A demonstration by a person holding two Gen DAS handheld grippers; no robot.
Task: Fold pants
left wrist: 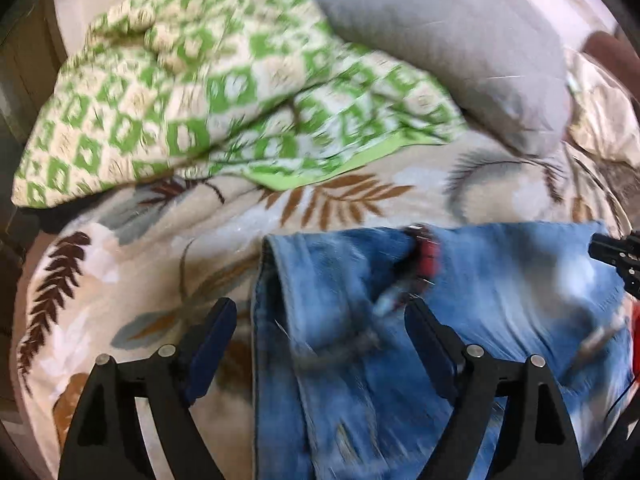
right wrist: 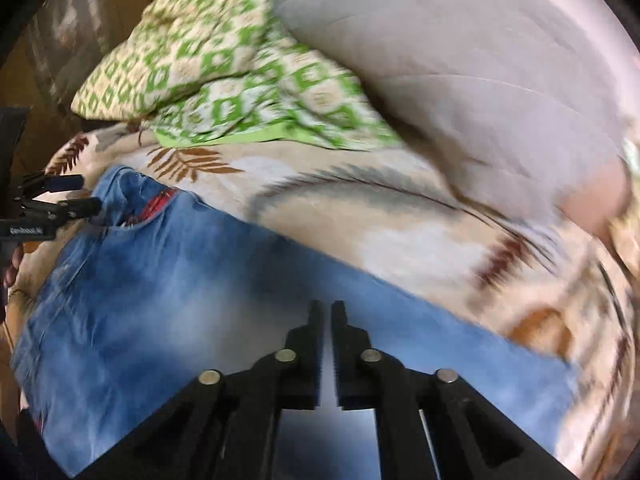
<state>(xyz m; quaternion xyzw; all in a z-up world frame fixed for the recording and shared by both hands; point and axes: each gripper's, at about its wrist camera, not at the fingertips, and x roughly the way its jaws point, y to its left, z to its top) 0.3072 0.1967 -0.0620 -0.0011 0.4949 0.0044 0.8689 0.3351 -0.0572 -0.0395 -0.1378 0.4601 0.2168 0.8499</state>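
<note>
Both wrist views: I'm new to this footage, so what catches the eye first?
Faded blue jeans spread across the leaf-print bedspread, nearest the cameras. Behind them lie a green-and-cream patterned blanket and a grey pillow. The left tongs gape over the jeans' edge.

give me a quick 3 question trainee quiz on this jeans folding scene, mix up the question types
1. True or false: the left gripper has its jaws spread wide over the edge of the jeans.
2. Multiple choice: what lies on the bed beyond the jeans? A) a green patterned blanket beside a grey pillow B) a stack of books C) a laundry basket
3. Fill in: the jeans lie on a bedcover printed with ____.

Key: 1 true; 2 A; 3 leaves. The right gripper has a narrow gap between its jaws, with no cloth visibly pinched between them.
</note>
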